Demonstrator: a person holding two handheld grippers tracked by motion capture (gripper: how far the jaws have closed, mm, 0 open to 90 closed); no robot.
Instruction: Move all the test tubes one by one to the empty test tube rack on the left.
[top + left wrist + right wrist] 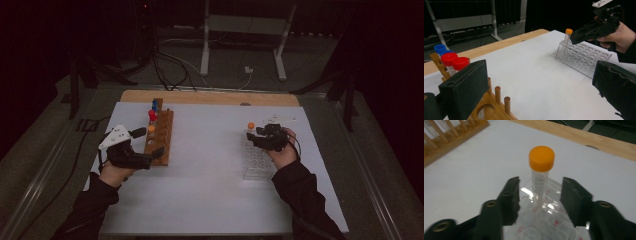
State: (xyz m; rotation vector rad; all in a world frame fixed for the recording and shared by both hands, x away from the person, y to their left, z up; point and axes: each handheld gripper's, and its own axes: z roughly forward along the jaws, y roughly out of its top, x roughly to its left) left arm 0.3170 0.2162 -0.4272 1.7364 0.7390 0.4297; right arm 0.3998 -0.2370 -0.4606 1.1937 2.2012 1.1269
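Wooden rack point(161, 137) stands at the desk's point(210, 190) nine o'clock, carrying red-capped tubes point(454, 62) and blue-capped tubes point(441, 48) at its far end, with one orange cap among its holes in the high view. Beside it the left gripper point(150, 144) hovers with its jaws spread wide and nothing between them, the rack's pegs showing just below its near jaw in the left gripper view.

Across at three o'clock lies the clear plastic rack point(584, 56), and in its far corner an orange-capped tube point(540, 173) stands upright in a hole. The right gripper point(540, 195) points at it from the six o'clock side, jaws at a moderate gap, one to either side of the tube's lower body; neither pad looks to be touching it.

My reading is that the step is either setting this tube in or taking it out; which one I cannot tell. A pick-up would need the jaws eased forward around the tube below the cap, closed evenly, then a straight lift so the clear rack stays put.
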